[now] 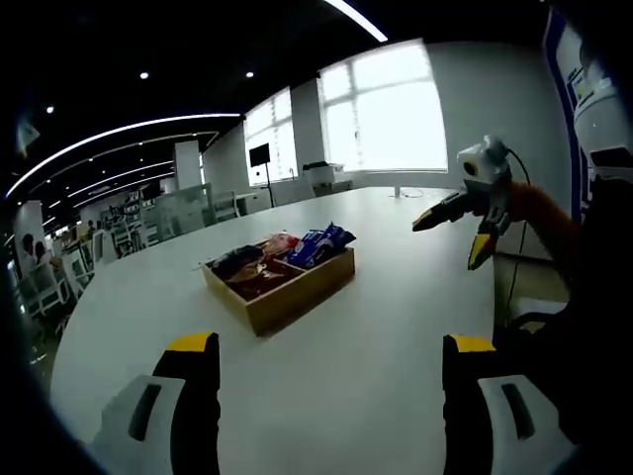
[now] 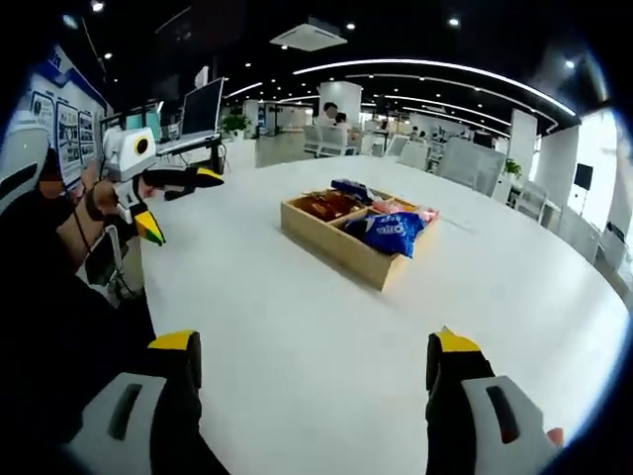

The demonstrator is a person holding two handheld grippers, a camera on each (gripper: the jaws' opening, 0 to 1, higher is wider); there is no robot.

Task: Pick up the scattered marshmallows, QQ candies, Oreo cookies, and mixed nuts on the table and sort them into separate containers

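one broad white surface [image 1: 376, 327] carries a wooden tray [image 1: 282, 277] of snack packets: blue oreo packs [image 2: 388, 230], reddish and dark bags. no loose packets visible around it. tray lies ahead of both grippers, well apart from each, long axis running across the left gripper view. left gripper [image 1: 331, 371] jaws apart, holding nothing; right gripper [image 2: 315, 371] jaws apart, holding nothing. neither looks clearly nearer; judged, either must reach forward to the tray.
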